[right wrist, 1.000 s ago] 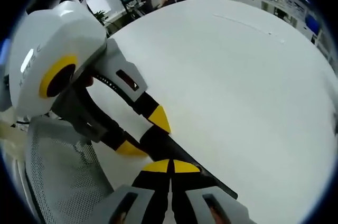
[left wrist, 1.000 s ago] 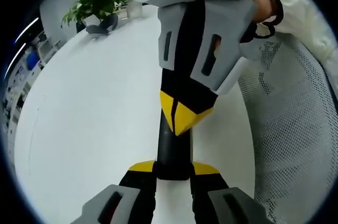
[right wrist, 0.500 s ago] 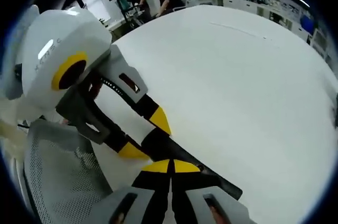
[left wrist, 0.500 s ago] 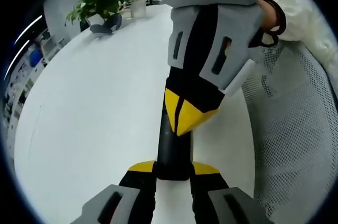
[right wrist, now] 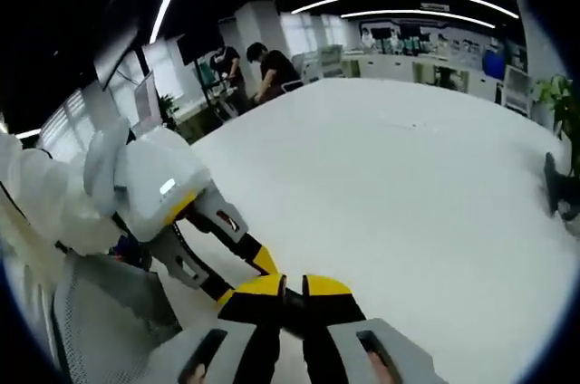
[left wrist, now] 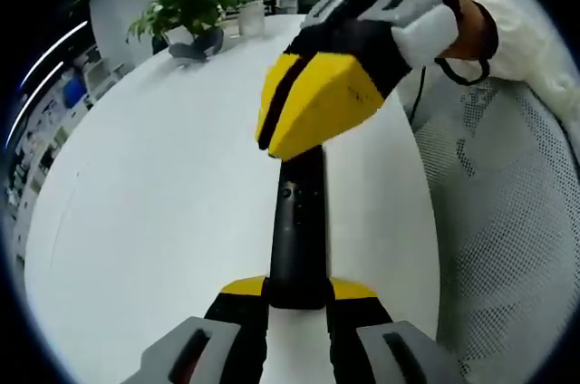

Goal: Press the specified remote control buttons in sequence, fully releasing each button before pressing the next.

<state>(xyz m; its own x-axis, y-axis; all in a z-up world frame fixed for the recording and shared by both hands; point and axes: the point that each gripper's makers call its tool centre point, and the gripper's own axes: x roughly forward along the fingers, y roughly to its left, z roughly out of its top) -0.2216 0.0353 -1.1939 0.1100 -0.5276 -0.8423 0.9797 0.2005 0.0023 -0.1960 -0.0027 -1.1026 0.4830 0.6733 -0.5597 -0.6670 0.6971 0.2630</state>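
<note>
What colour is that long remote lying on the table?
The remote is black, seen best in the left gripper view.

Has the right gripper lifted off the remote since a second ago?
Yes. In the left gripper view the right gripper has risen clear of the remote, uncovering its upper buttons; the remote sits unchanged in the left gripper.

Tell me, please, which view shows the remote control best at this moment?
The left gripper view. There the remote control lies lengthwise on the white table, its near end between the left tongs, small buttons visible, the right tongs above its far part. In the right gripper view it is almost hidden behind those tongs' yellow tips.
</note>
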